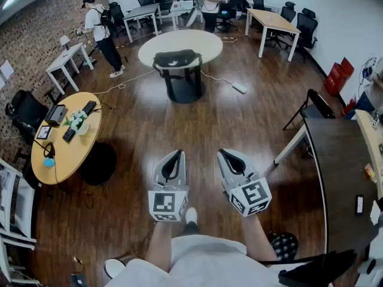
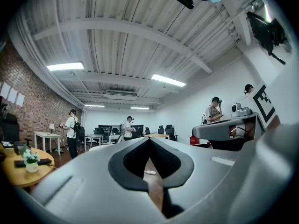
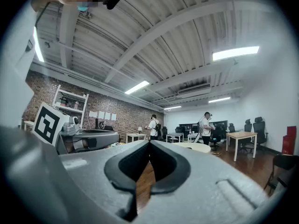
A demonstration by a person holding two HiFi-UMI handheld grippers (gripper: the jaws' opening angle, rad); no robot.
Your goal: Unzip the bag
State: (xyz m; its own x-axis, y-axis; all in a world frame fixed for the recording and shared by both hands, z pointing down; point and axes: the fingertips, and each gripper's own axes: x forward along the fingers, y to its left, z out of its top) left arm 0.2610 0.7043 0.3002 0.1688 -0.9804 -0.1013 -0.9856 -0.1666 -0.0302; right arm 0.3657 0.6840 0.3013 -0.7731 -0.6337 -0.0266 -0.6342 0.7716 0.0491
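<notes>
A black bag (image 1: 177, 60) sits on the near edge of a round white table (image 1: 203, 42), far across the wooden floor from me. My left gripper (image 1: 179, 152) is held low in front of me, jaws shut and empty. Beside it my right gripper (image 1: 222, 152) is also shut with nothing in it. Both point level toward the far table. In the left gripper view my left gripper (image 2: 149, 138) shows closed jaws; the right gripper view shows my right gripper (image 3: 149, 142) the same. The bag's zip is too far off to make out.
A round wooden table (image 1: 63, 154) with small items stands at the left, a dark desk (image 1: 341, 178) at the right. A person (image 1: 102, 31) stands at the back left, another person (image 1: 209, 2) behind the white table. Cables (image 1: 222, 79) lie on the floor near it.
</notes>
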